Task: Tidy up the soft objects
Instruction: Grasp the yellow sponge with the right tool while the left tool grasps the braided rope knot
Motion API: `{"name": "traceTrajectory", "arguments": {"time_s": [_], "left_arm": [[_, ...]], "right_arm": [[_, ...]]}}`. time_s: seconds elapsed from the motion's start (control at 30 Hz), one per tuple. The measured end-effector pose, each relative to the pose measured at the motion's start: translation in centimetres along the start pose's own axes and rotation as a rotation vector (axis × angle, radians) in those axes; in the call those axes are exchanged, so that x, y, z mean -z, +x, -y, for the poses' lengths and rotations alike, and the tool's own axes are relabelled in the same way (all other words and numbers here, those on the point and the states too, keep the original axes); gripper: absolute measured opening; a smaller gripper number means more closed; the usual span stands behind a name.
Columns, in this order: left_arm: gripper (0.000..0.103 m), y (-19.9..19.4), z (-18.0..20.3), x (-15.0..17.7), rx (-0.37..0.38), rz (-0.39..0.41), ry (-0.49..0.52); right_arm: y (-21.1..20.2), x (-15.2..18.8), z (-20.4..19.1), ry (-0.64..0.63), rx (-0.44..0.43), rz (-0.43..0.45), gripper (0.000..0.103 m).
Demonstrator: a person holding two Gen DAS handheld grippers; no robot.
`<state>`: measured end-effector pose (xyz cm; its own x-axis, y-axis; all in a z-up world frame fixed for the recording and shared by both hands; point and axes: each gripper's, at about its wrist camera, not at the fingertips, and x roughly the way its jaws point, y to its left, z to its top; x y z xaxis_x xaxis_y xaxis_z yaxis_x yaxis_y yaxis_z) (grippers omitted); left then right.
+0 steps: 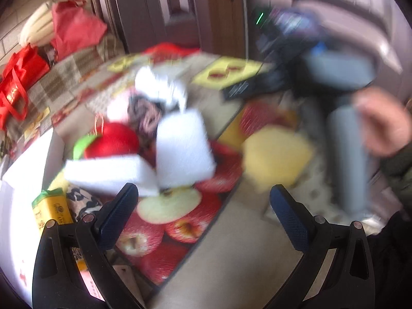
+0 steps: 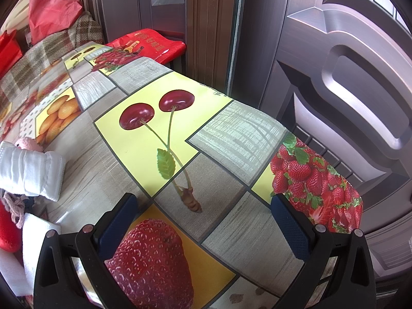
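Surface (image 2: pixel 231 134): grey wood-grain panels with yellow squares printed with red cherries, strawberries and apples. Foam blocks (image 1: pixel 185 149): white. Plush apple (image 1: pixel 113 141): red, green leaf. Sponge (image 1: pixel 275 159): yellow. Bag (image 2: pixel 51 7): red. Towel (image 2: pixel 31 172): white. Door (image 2: pixel 347 90): brown.
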<state>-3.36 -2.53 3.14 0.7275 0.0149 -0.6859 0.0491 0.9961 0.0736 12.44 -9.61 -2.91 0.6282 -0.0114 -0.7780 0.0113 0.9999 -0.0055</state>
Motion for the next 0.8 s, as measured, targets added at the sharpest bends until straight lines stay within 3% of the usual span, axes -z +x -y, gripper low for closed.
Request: {"name": "traceTrajectory", "arguments": {"time_s": [0.07, 0.2, 0.27, 0.4, 0.47, 0.6, 0.8], "left_arm": [[0.102, -1.9, -0.1, 0.0, 0.041, 0.068, -0.038], [0.102, -6.5, -1.2, -0.1, -0.007, 0.210, -0.082], [0.102, -9.6, -3.3, 0.3, -0.029, 0.281, -0.155], [0.103, -14.5, -9.1, 2.8, -0.025, 0.345, -0.332], [0.103, -15.9, -12.3, 5.1, -0.057, 0.324, -0.399], [0.103, -16.4, -14.5, 8.7, -0.178, 0.244, -0.444], [0.103, -14.4, -10.7, 10.6, -0.094, 0.112, -0.327]], "right_arm": [[-0.2, 0.2, 0.1, 0.016, 0.014, 0.004, 0.103], [0.0, 0.0, 0.0, 0.021, 0.011, 0.006, 0.103], [0.0, -0.1, -0.1, 0.020, 0.013, 0.006, 0.103], [0.1, 0.0, -0.1, 0.021, 0.012, 0.005, 0.103], [0.1, -0.1, -0.2, 0.021, 0.012, 0.005, 0.103], [-0.1, 0.1, -0.2, 0.025, 0.015, 0.007, 0.103], [-0.1, 0.0, 0.2, 0.037, -0.006, 0.013, 0.103]]}}
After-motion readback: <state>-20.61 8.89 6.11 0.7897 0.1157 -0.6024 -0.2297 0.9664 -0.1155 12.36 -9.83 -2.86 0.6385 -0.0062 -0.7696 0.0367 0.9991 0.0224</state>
